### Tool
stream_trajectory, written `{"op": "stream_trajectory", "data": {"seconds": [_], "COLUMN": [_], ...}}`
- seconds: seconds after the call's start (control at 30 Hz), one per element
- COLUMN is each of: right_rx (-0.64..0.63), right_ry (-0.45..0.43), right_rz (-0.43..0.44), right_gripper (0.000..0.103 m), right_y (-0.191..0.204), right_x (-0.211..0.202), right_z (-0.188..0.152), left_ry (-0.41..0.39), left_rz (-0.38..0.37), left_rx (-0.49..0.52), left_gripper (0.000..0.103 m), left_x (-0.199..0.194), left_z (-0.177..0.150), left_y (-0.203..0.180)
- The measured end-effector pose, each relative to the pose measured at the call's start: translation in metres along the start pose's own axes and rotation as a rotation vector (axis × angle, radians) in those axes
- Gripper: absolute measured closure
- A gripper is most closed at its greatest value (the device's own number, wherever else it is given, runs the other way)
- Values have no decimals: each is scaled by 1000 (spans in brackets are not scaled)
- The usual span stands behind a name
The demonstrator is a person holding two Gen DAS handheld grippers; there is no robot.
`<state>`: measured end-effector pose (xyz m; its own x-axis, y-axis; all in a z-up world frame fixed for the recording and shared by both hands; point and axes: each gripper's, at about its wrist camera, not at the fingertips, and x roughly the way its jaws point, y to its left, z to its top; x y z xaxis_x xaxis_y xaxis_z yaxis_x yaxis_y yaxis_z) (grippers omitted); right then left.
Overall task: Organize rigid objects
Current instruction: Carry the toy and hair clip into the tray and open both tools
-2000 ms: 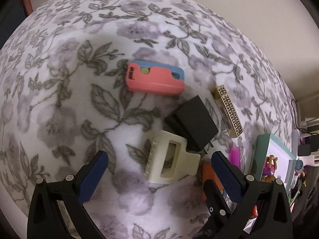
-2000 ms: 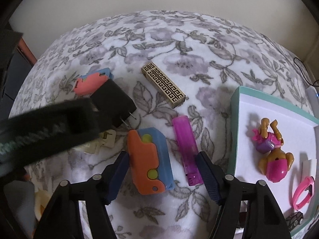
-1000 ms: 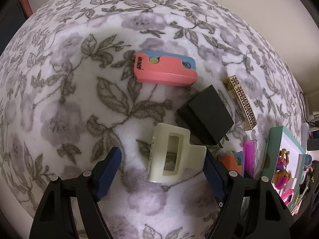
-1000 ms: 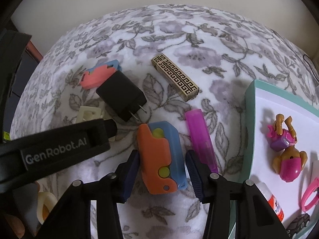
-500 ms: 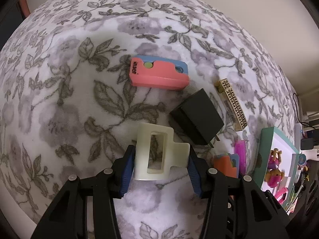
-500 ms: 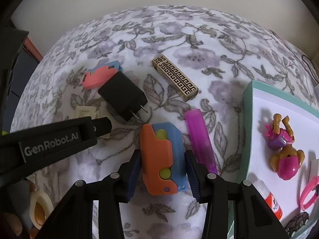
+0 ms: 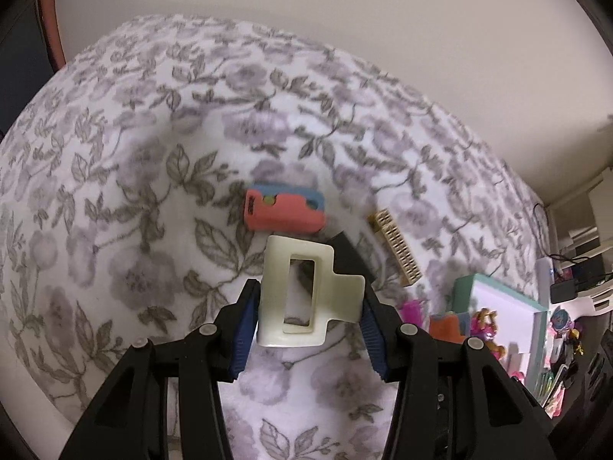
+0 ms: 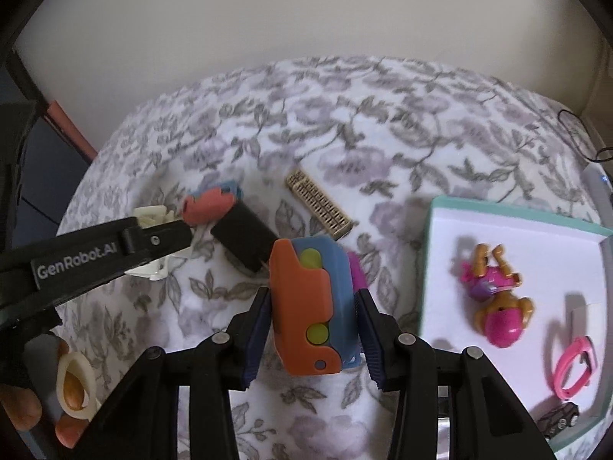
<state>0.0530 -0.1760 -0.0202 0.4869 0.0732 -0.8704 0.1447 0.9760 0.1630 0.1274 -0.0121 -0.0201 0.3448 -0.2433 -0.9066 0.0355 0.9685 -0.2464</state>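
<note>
- Left gripper (image 7: 308, 316): jaws narrowed onto the cream hair claw clip (image 7: 306, 293), pads pressing both long sides. The jaws have just been closing, and the clip now sits between them, clear of the cover.
- Right gripper (image 8: 312, 326): jaws clamped on the flanks of the orange-and-blue toy (image 8: 312, 306), which hangs above the cloth. Gripping across the narrow width probably keeps each piece from twisting.
- Likely purpose: both pieces carried toward the teal-rimmed tray (image 8: 517, 211), which already holds a pink figure (image 8: 498, 306) and a pink band (image 8: 574, 368). This is a judgement only.
- Not yet sorted, lying on the cloth: pink-and-blue toy (image 7: 285, 212), black charger (image 8: 243, 241), gold patterned bar (image 8: 320, 205), magenta stick (image 8: 357, 272) partly hidden behind the held toy.
- Surface: soft cover with grey-purple floral print (image 7: 134, 211), rounded by the lens.
- Room: plain pale wall behind; cluttered shelves and cables at right; a person's fingers (image 8: 23, 406) at lower left of the right view.
</note>
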Motion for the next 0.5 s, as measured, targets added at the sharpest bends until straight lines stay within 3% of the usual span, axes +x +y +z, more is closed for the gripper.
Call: {"op": "stream_trajectory", "data": {"seconds": [0.23, 0.5], "right_rx": [63, 132], "right_ry": [-37, -35], "right_rz": [-30, -118], "right_gripper": [57, 57], "right_y": [-24, -67], "right_x": [-18, -30], "right_z": [4, 4], "left_ry": [-40, -29], "left_rz": [-26, -58], "left_rx": [38, 88], "left_gripper": [52, 51], "left_x": [-16, -15], "left_z": [-5, -19], "left_y": [-24, -61]}}
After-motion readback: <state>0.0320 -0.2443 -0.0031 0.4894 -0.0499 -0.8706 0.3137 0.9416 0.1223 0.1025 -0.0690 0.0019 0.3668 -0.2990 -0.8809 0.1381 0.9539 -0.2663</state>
